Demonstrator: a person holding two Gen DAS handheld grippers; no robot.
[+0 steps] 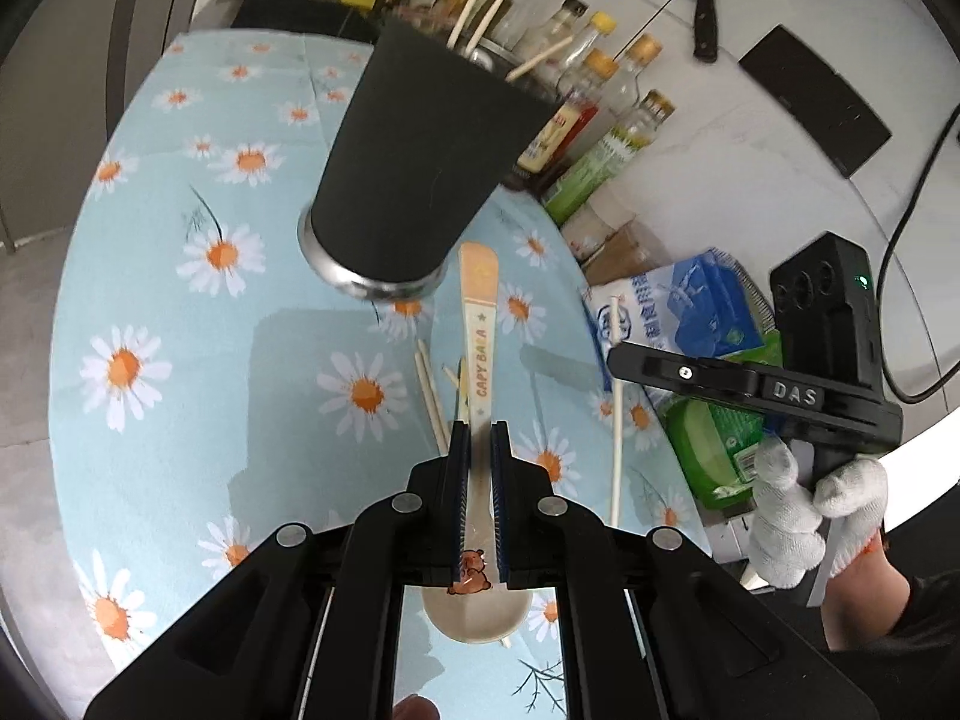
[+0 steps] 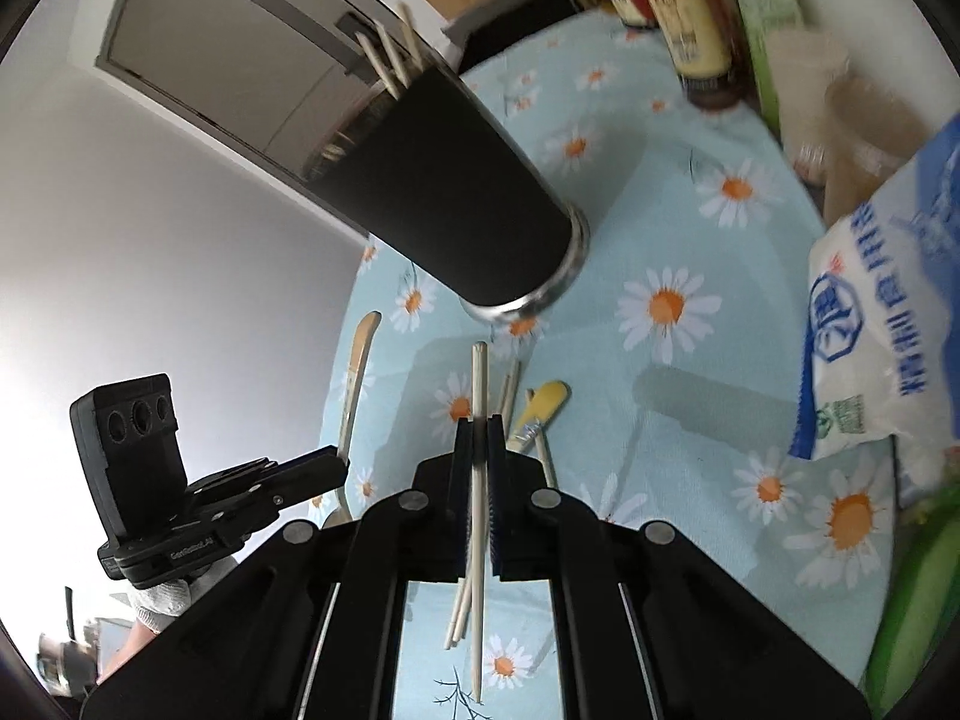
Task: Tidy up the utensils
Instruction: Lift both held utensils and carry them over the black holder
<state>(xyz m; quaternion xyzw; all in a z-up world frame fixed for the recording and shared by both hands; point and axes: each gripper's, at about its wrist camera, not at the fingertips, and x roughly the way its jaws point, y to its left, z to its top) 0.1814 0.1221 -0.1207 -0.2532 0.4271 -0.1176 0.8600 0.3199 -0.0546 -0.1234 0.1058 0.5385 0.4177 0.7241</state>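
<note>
Pinched between the left gripper (image 1: pixel 480 429) pads: a cream spoon (image 1: pixel 480 354) with orange lettering on its handle, bowl tucked under the near end of the jaws, handle tip reaching toward the base of the black cup (image 1: pixel 414 162). Lifted clear of the daisy-print tablecloth (image 1: pixel 180 330). Loose chopsticks (image 1: pixel 431 396) lying on the cloth just left of the spoon handle.

Clamped in the right gripper (image 2: pixel 478 423): a single pale chopstick (image 2: pixel 478 384), running along the jaws and sticking out at both ends, far tip pointing toward the cup. Beneath it on the cloth, more chopsticks and a yellow-handled utensil (image 2: pixel 543 405) just to the right.

Standing at the middle of the table, the black cup on its metal foot, several chopsticks (image 1: pixel 480 15) already poking out of its top.

Behind the cup, on the far right edge, a row of bottles (image 1: pixel 600 90). Nearer on the right, a blue-and-white bag (image 1: pixel 678 312) and green packets. White-gloved hand (image 1: pixel 798 516) around the right gripper's grip.
</note>
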